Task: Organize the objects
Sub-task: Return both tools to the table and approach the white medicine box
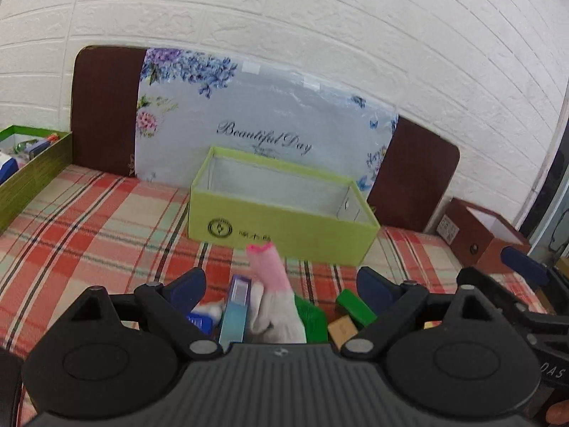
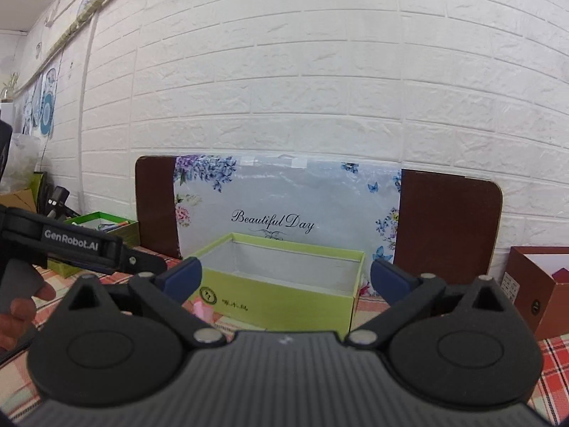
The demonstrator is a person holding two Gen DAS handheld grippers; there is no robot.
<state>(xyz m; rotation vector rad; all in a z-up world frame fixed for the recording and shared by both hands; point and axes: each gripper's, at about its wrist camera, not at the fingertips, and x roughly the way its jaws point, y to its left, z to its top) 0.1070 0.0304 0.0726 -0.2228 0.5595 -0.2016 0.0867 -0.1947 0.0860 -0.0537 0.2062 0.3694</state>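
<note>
The left gripper (image 1: 281, 290), black with blue pads, has its jaws spread wide and clamps nothing; below and between them a heap of small things lies on the red plaid tablecloth (image 1: 89, 220): a pink and white knitted glove (image 1: 272, 284) standing up with its pink cuff uppermost, a slim light-blue carton (image 1: 236, 311) just left of it and touching it, a flat green piece (image 1: 314, 315) to its right, a green block (image 1: 355, 307) and a tan block (image 1: 342, 330) beyond that; the right gripper (image 2: 284, 279) likewise stands wide open with nothing between its pads; ahead of both sits the open lime-green cardboard box (image 1: 284, 229), its pale lined inside showing no contents, near the heap but apart from it; behind it a floral "Beautiful Day" board (image 2: 284, 206) leans against the white brick wall (image 2: 284, 89); a darker green box (image 1: 32, 174) with items inside sits far left, a brown box (image 1: 476, 235) far right.
</note>
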